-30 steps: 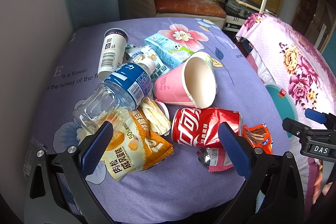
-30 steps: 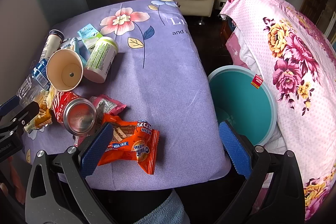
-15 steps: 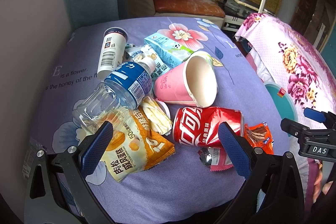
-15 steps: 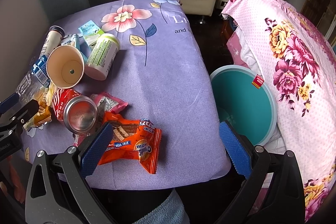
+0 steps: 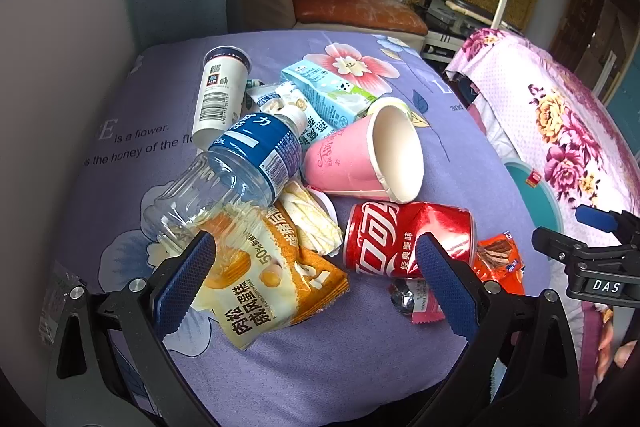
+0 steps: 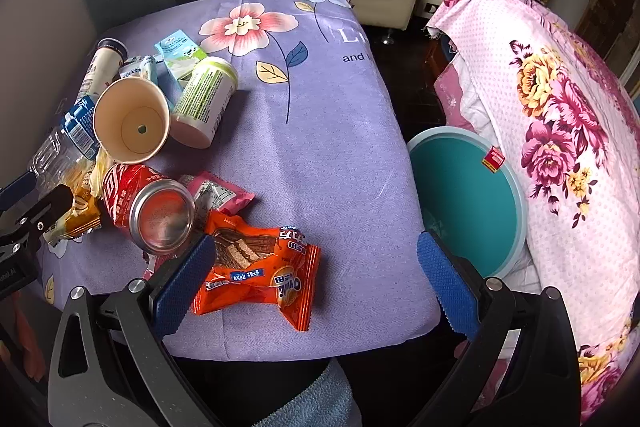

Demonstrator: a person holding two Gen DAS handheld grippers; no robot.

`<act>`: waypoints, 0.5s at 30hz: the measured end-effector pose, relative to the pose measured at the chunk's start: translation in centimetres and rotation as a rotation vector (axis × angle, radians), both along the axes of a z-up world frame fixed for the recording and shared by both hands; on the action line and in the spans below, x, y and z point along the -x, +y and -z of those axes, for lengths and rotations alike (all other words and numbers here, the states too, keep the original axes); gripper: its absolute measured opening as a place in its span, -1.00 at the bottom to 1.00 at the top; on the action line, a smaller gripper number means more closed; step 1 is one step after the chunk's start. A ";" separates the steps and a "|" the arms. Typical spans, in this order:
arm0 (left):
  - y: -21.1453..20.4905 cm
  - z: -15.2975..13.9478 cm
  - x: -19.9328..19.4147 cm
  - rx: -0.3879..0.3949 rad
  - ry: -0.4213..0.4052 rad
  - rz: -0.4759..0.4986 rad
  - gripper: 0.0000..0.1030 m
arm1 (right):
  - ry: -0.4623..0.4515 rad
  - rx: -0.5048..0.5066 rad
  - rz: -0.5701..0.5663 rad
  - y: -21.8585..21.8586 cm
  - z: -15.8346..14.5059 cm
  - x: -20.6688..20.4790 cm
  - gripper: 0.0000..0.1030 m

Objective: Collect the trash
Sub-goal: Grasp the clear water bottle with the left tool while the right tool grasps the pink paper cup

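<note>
The left gripper is spread wide and empty above the desk, bracketing the yellow snack bag and crushed cola can, which sets up an approach. At 12 o'clock beyond lie the water bottle and pink paper cup. The right gripper is likewise spread and empty over the orange wafer wrapper. The teal bin stands at 2 o'clock beside the desk edge, within dropping reach.

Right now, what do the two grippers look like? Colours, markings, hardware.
Both match: black angular frames with silver bolts, each carrying two fingers faced with blue ridged pads. Left gripper, pad on finger; right gripper, pad on finger. Seen from the left wrist view, the right gripper's body carries a white "DAS" label. No cables visible.
</note>
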State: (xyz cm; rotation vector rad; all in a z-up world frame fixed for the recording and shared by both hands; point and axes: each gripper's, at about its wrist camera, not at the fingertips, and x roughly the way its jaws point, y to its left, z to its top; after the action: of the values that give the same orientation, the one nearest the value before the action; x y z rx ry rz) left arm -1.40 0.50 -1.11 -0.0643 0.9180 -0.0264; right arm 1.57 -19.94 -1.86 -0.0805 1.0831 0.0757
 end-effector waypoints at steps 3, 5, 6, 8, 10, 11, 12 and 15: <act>1.0 -0.2 -0.3 -0.004 -0.004 -0.001 0.95 | 0.001 0.007 -0.022 0.7 -0.4 -0.3 0.88; 2.1 -0.5 -0.7 0.000 -0.002 0.001 0.95 | -0.010 0.013 -0.045 1.5 -0.9 -0.7 0.88; 3.0 -0.6 -0.9 0.001 -0.001 0.000 0.95 | -0.010 0.009 -0.062 1.8 -1.1 -0.8 0.88; 3.9 -0.8 -1.2 0.001 0.003 -0.001 0.94 | -0.004 -0.006 -0.096 2.6 -1.3 -1.3 0.88; 5.0 -0.8 -1.7 0.005 0.015 -0.002 0.94 | 0.015 -0.019 -0.123 3.5 -1.5 -2.0 0.88; 5.8 -0.7 -2.3 0.012 0.028 0.002 0.94 | 0.020 -0.028 -0.138 4.0 -1.6 -2.3 0.88; 6.5 -0.6 -2.7 0.018 0.040 0.005 0.94 | 0.023 -0.035 -0.155 4.6 -1.7 -2.6 0.88; 7.7 0.1 -3.7 0.018 0.083 0.023 0.94 | 0.046 -0.076 -0.209 6.2 -1.8 -3.7 0.88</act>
State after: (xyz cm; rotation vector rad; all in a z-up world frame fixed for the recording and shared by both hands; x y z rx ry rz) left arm 2.33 8.20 -1.18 -0.0722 1.0012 -0.0533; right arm 5.29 -13.72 -0.10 -0.1237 1.1137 0.3084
